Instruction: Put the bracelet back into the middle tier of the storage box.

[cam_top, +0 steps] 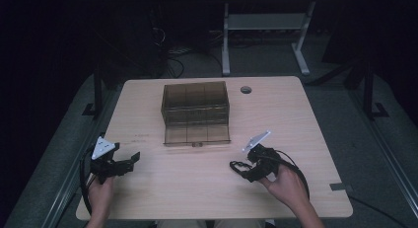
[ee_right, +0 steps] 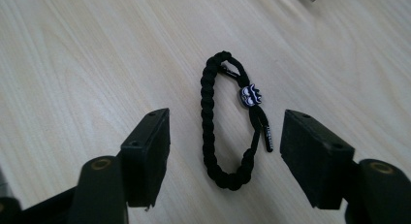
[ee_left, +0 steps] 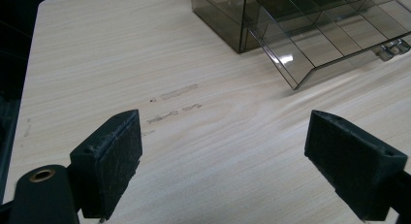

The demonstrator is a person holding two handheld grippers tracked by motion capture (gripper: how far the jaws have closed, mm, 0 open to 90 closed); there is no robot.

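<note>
A black braided bracelet (ee_right: 209, 122) with a small dark bead (ee_right: 251, 95) lies flat on the wooden table (cam_top: 162, 188). My right gripper (ee_right: 225, 132) is open, with one jaw on each side of the bracelet, and neither pad touches it. In the high view the right gripper (cam_top: 240, 169) sits low at the table's front right with the bracelet (cam_top: 237, 164) at its tips. My left gripper (cam_top: 129, 160) rests at the front left. Its jaws stand wide open over bare wood in the left gripper view (ee_left: 223, 136).
A smoky transparent compartment box (cam_top: 196, 107) stands at the middle back of the table, its lid folded down toward me with a latch (ee_left: 392, 48) at the edge. A round cable hole (cam_top: 246, 90) lies right of it. Table legs (cam_top: 226, 40) stand beyond.
</note>
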